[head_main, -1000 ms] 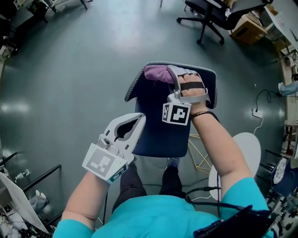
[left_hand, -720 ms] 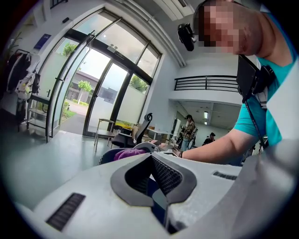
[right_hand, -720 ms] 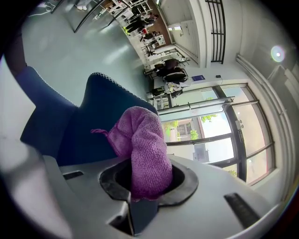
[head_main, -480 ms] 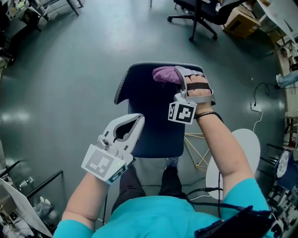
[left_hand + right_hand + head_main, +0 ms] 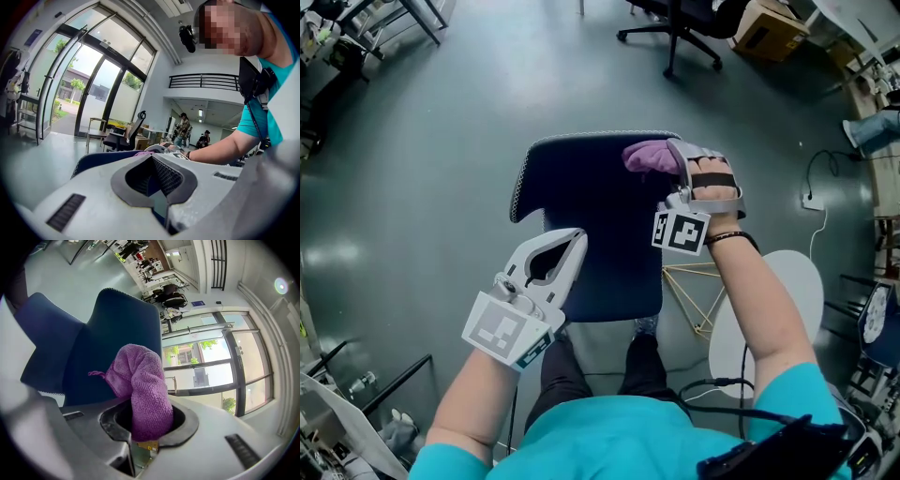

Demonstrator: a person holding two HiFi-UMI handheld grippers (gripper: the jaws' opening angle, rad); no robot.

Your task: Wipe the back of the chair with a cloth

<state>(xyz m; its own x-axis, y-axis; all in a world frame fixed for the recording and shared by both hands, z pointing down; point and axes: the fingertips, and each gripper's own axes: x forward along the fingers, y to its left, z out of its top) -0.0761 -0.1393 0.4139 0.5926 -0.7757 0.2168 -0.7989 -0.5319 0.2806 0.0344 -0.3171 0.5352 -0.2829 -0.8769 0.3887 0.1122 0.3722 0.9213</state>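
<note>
You are mid-wipe: your right gripper (image 5: 678, 153) is clamping the cloth (image 5: 647, 156) at the top right corner of the chair (image 5: 581, 216) back. Your left gripper (image 5: 574, 246) is hovering closed and empty by the chair's near edge. Next, the cloth likely needs sweeping leftward under steady pressure.

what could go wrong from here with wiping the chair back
1. The cloth is bunched in the right gripper and only a small wad sticks out, so the hard jaws might rub the chair instead of the fabric.
2. The left gripper is shut on nothing and does not seem to steady the chair, so it might shift when pressed.
</note>
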